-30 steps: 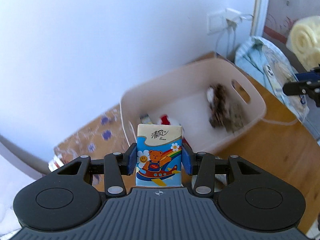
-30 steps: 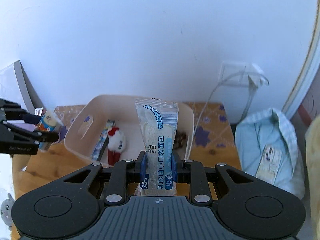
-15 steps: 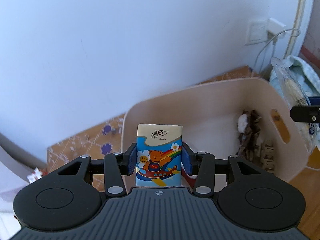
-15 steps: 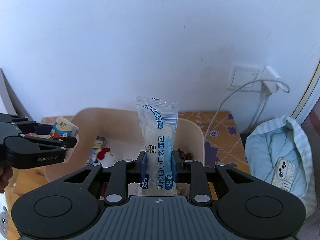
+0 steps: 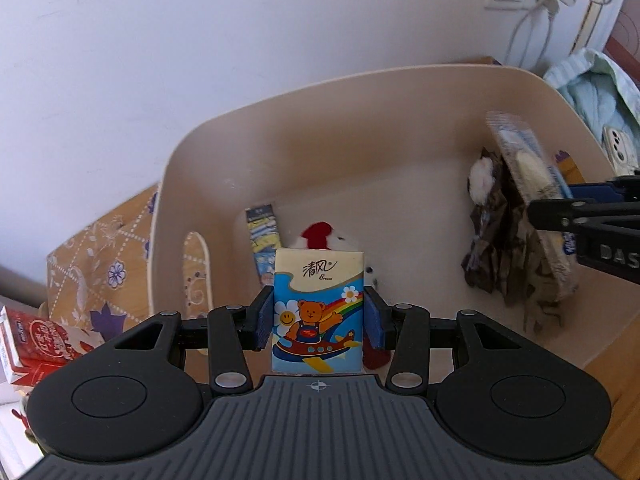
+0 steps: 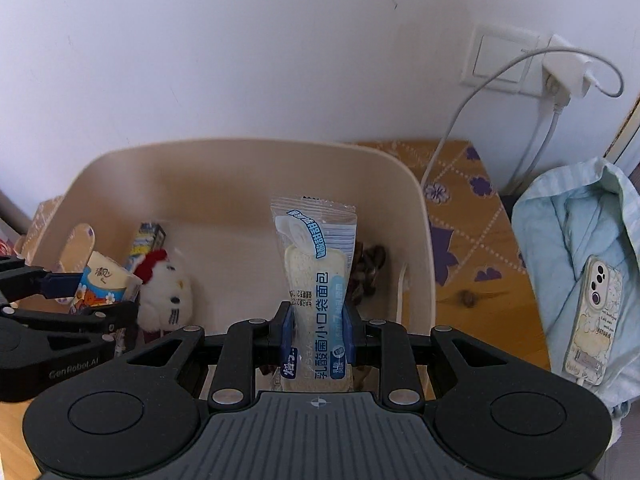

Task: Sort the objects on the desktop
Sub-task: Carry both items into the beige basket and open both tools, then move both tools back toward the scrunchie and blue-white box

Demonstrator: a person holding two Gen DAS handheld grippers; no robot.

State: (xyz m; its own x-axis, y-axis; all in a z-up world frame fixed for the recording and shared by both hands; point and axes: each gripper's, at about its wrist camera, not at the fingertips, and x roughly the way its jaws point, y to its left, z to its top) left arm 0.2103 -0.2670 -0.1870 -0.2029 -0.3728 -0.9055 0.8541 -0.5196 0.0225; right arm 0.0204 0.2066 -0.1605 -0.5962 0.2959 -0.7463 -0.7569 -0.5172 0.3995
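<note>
L gripper [image 5: 319, 317] pinches a tissue pack [image 5: 319, 300] w/ a cartoon bear print, held upright over the near-left part of the beige bin [image 5: 360, 92]; R gripper [image 6: 318, 326] pinches a bread packet [image 6: 316, 280] upright over the bin's right side. Inside the bin: a white plush toy [image 6: 166, 292] w/ red bow, a blue-yellow box [image 5: 262, 236] beside it, and a brown camo bundle [image 5: 504, 248] by the right wall. Bin sits on a wooden desk [image 6: 480, 292], w/ a phone [image 6: 594, 312] lying on light-blue cloth [image 6: 560, 216] to the right.
</note>
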